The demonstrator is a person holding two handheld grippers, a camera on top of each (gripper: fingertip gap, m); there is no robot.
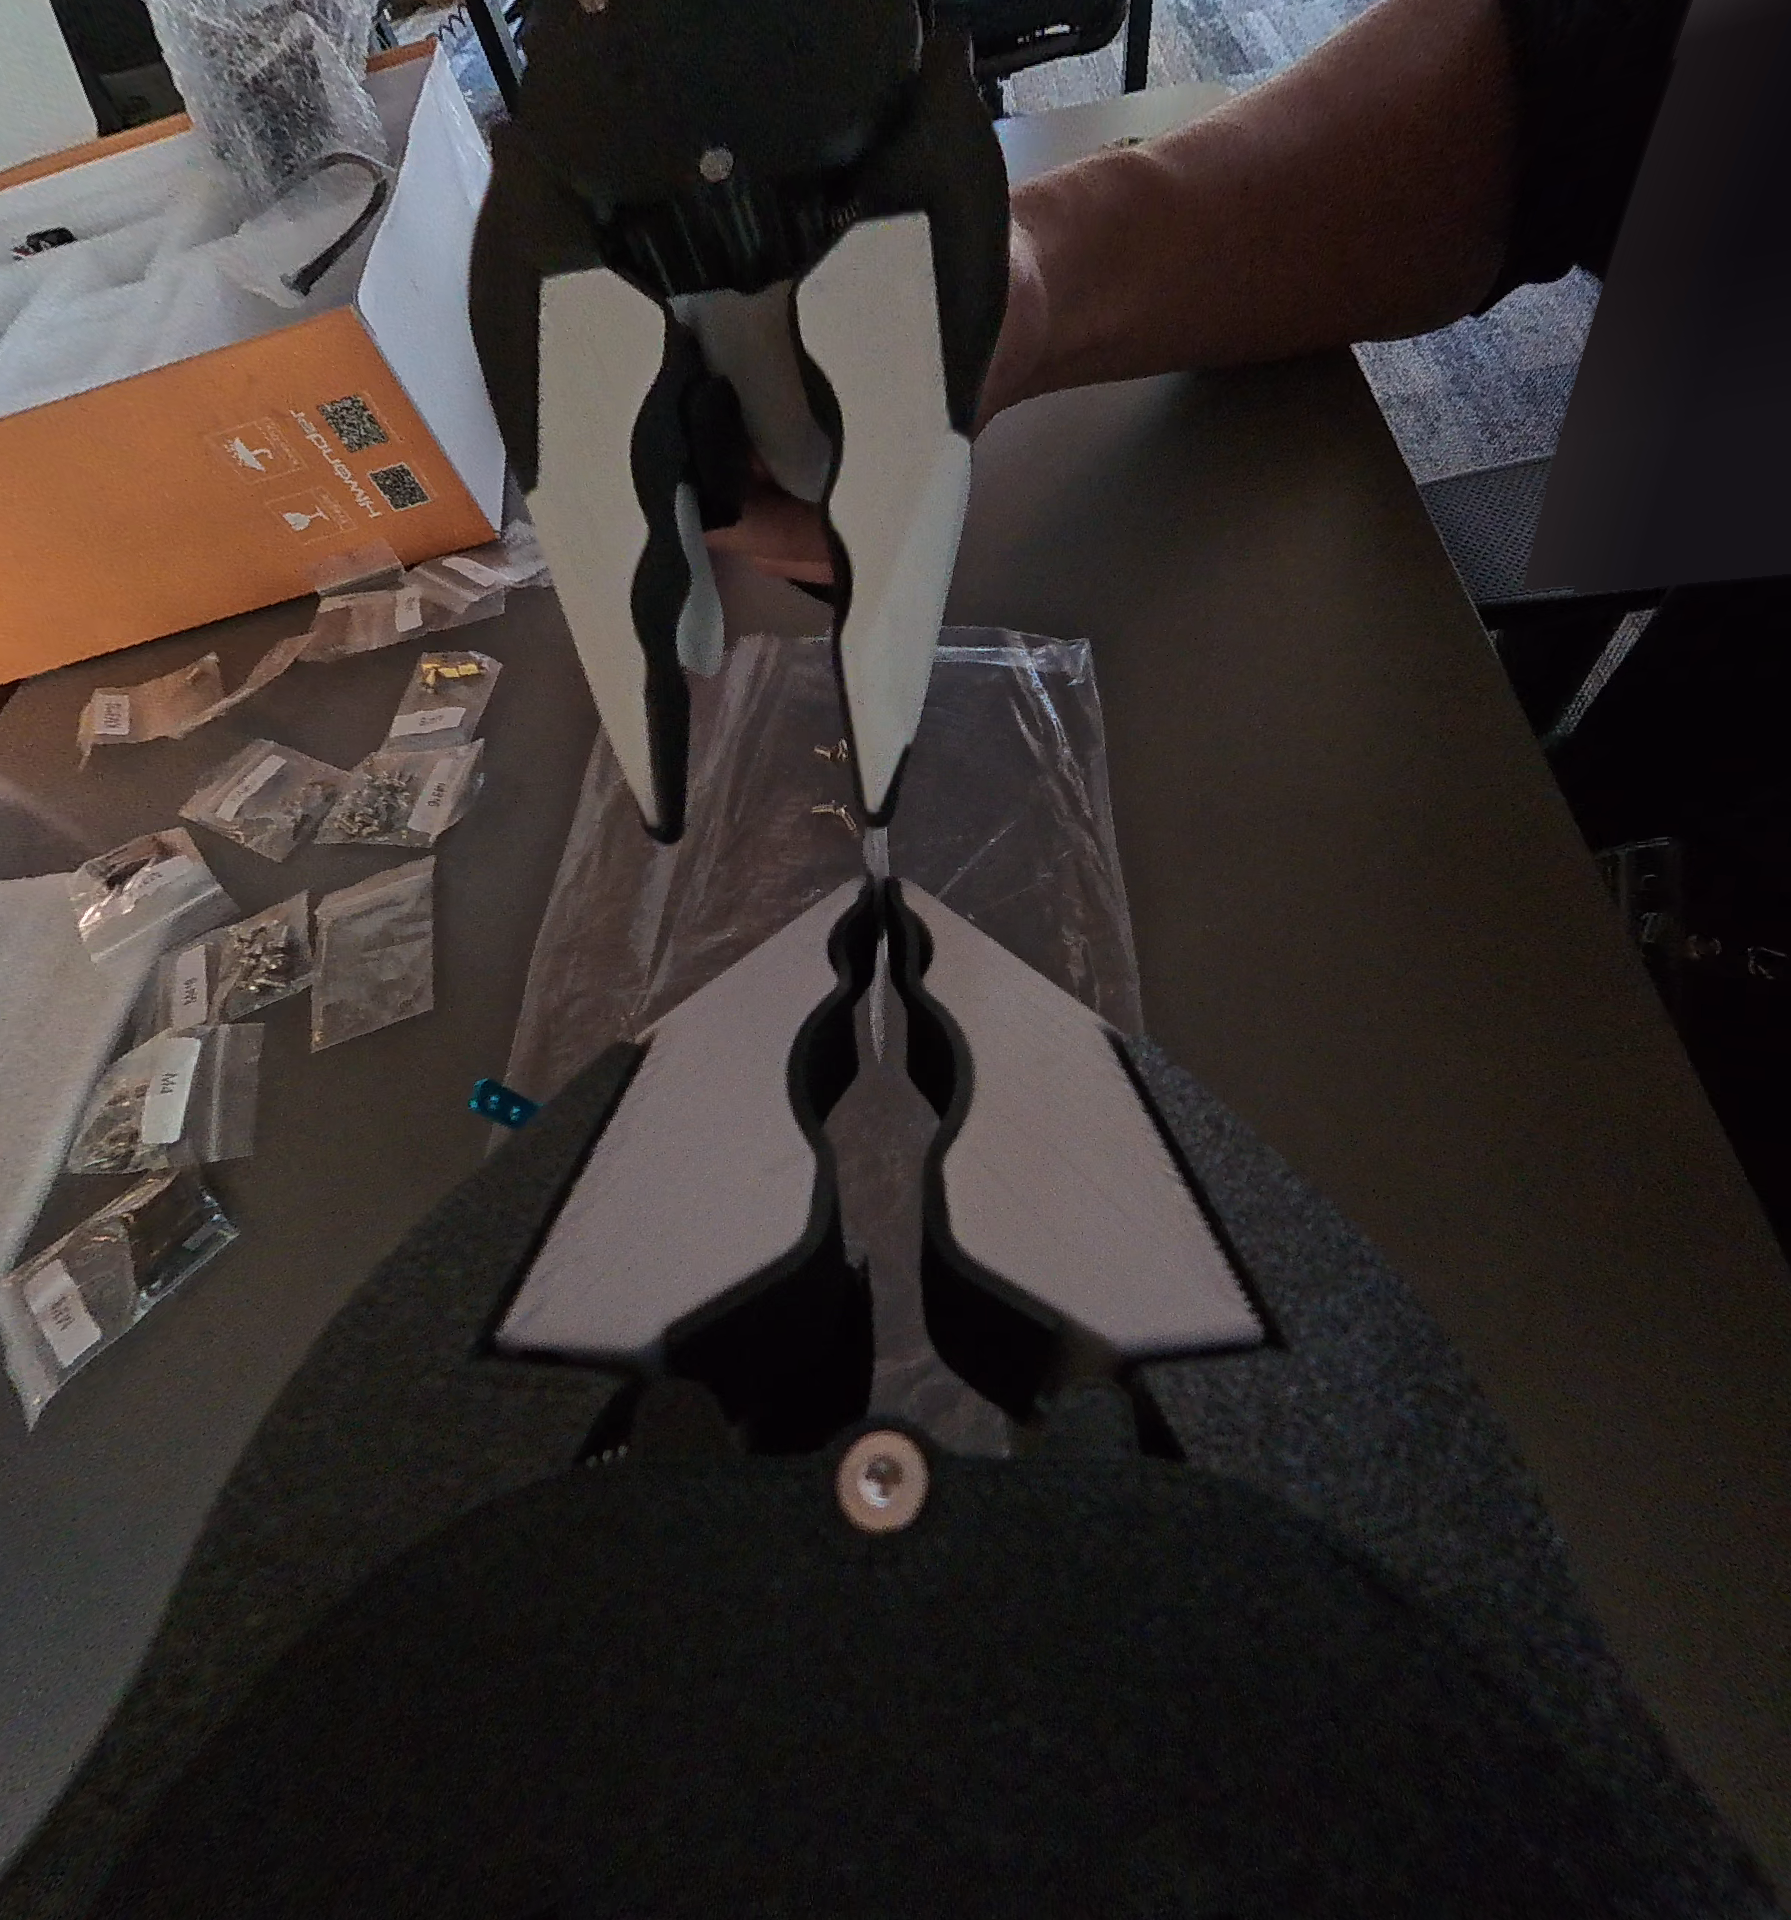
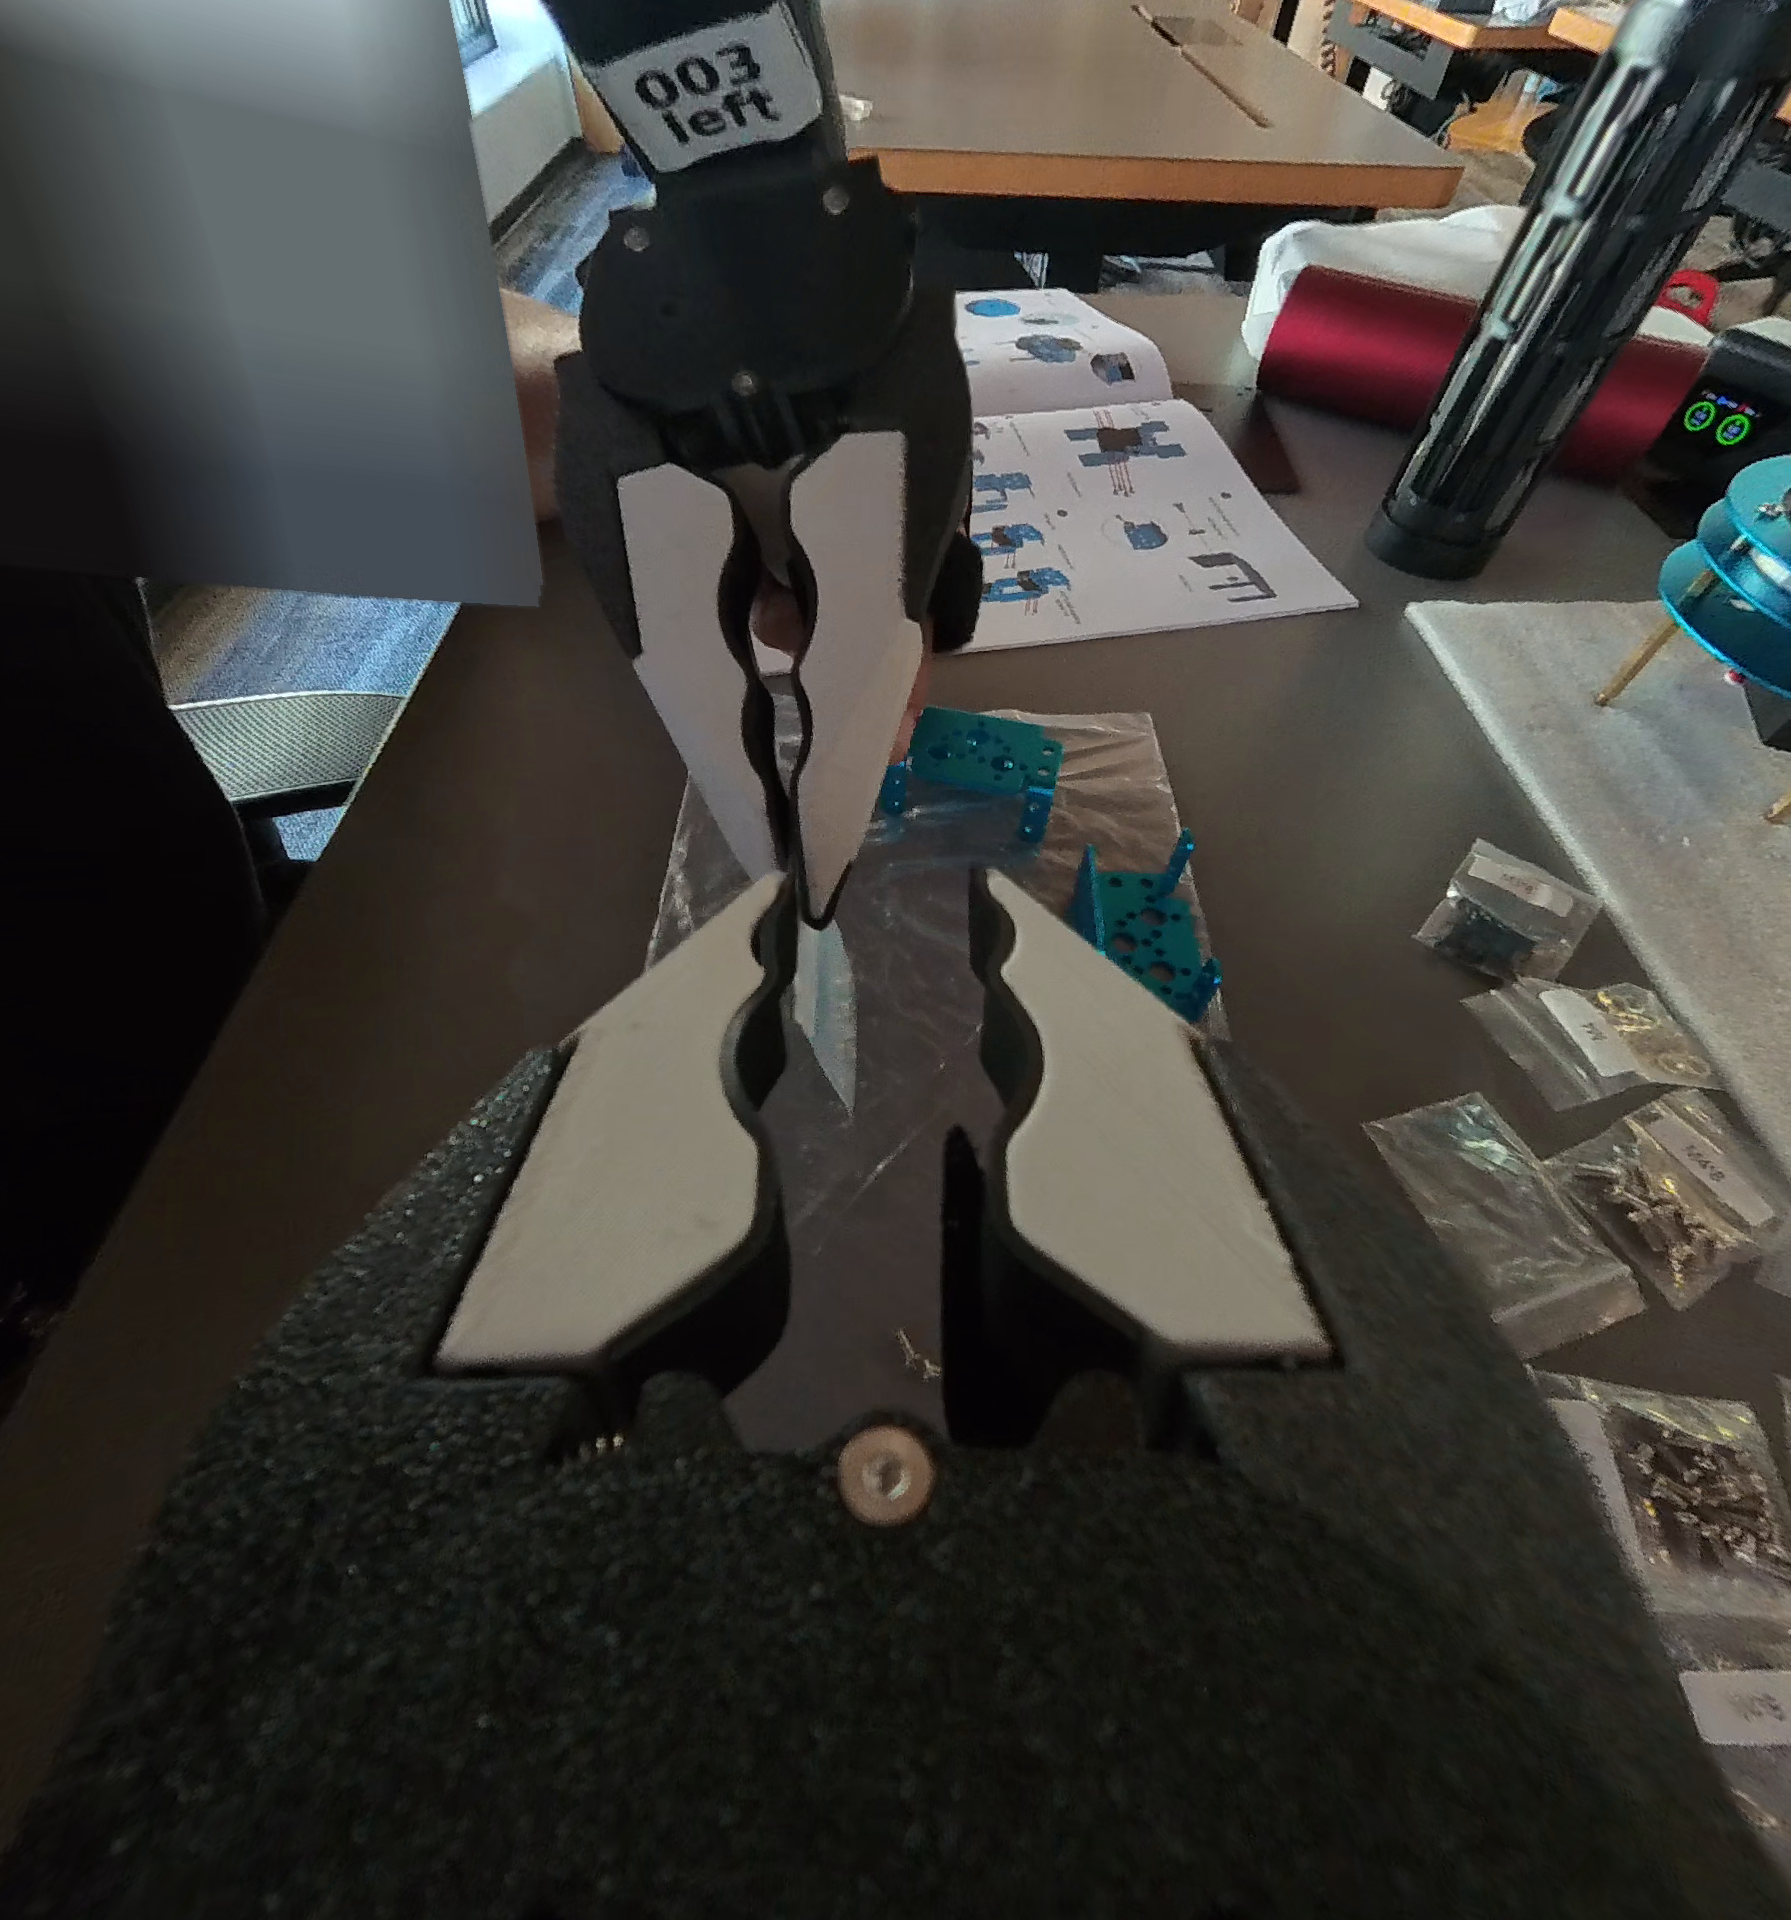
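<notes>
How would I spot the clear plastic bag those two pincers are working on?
Start from the dark table. In its middle a flat clear bag lies lengthwise between the left gripper, shut on its fold, and the right gripper. Unlike the small labelled bags beside it, it is large, unlabelled and nearly empty, with only two loose screws.

I see a dark counter (image 2: 517, 831) under my left hand-held gripper (image 1: 878, 891). A clear plastic bag (image 2: 901, 1081) lies flat beneath its tips, blue metal brackets (image 2: 1145, 935) resting on it. Small bags of screws (image 1: 382, 800) lie scattered to its left, an orange box (image 1: 195, 468) beyond them, an open booklet (image 2: 1161, 499) behind it
</notes>
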